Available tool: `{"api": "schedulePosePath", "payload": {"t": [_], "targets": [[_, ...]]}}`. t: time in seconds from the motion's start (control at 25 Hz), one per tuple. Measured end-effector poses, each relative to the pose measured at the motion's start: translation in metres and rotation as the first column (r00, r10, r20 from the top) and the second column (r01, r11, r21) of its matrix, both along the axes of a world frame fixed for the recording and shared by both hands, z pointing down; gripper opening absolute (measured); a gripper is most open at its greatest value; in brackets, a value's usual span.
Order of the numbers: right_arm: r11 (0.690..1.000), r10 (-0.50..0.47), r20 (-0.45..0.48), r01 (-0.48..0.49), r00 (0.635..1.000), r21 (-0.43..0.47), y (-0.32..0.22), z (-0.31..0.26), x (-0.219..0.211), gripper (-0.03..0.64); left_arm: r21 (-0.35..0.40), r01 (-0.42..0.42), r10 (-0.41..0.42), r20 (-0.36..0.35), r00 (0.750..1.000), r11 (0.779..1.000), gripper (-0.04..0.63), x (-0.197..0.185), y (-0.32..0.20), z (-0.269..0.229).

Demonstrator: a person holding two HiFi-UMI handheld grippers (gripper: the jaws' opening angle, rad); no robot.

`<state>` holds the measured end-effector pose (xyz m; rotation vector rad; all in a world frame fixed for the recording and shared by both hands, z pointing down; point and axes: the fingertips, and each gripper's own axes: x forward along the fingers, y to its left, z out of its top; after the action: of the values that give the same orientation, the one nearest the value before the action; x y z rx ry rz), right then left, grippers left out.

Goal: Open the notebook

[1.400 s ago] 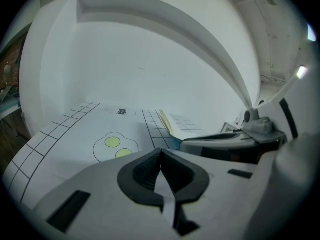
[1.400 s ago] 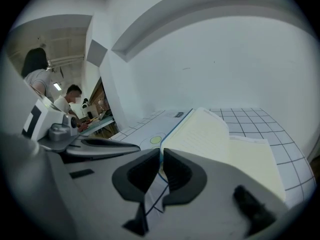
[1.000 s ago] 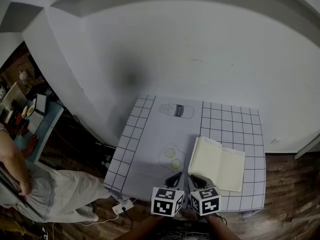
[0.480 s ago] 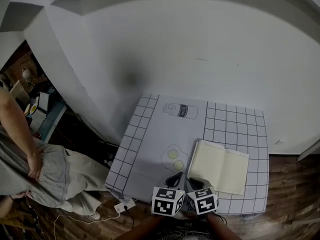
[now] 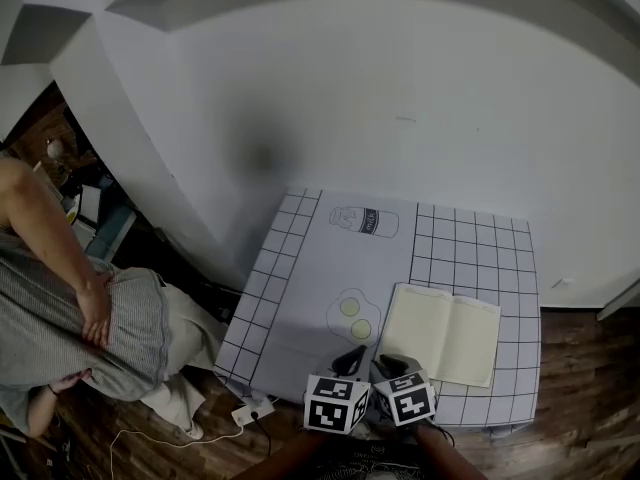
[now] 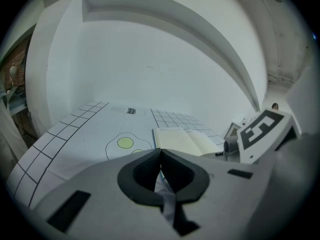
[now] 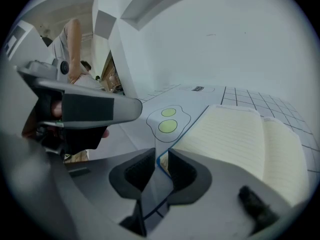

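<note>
Gridded table (image 5: 470, 240): milk-bottle print (image 5: 366, 221) near far edge, fried-egg print (image 5: 352, 315) toward near edge. Person (image 5: 70, 318) beyond left edge; power strip (image 5: 248, 409) on floor by near-left corner.

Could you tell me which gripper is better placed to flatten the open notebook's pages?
Likely the right gripper: its jaws are opening with a corner of the notebook between them, while the left gripper sits shut beside it.

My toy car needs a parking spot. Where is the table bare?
Bare: the grid squares behind the open notebook, right of the printed milk bottle, and the left strip beside the printed eggs. Crowded: the near edge, where the left gripper and right gripper sit, the right's jaws opening around the notebook's corner.
</note>
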<state>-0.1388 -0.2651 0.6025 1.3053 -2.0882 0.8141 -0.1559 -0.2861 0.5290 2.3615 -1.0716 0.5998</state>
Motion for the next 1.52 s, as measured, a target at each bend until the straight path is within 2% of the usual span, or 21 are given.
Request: {"api": "schedulePosePath", "payload": {"t": [0.4,0.76,1.52], "targets": [[0.995,0.071,0.044,-0.073,0.997,0.061,0.005,-0.021,0.011,0.08,-0.002,-0.021,0.021,-0.002,1.0,1.0,0.011,0.002,0.011,0.002],[0.984,0.129,0.07,-0.137,0.989,0.117,0.021,-0.04,0.033,0.066,0.004,-0.057,0.057,-0.002,0.998,0.998,0.011,0.023,0.027,-0.002],[0.945,0.226,0.129,-0.249,0.966,0.213,0.086,-0.092,0.117,0.032,0.024,-0.125,0.126,-0.003,0.992,0.992,0.011,0.103,0.093,-0.021]]}}
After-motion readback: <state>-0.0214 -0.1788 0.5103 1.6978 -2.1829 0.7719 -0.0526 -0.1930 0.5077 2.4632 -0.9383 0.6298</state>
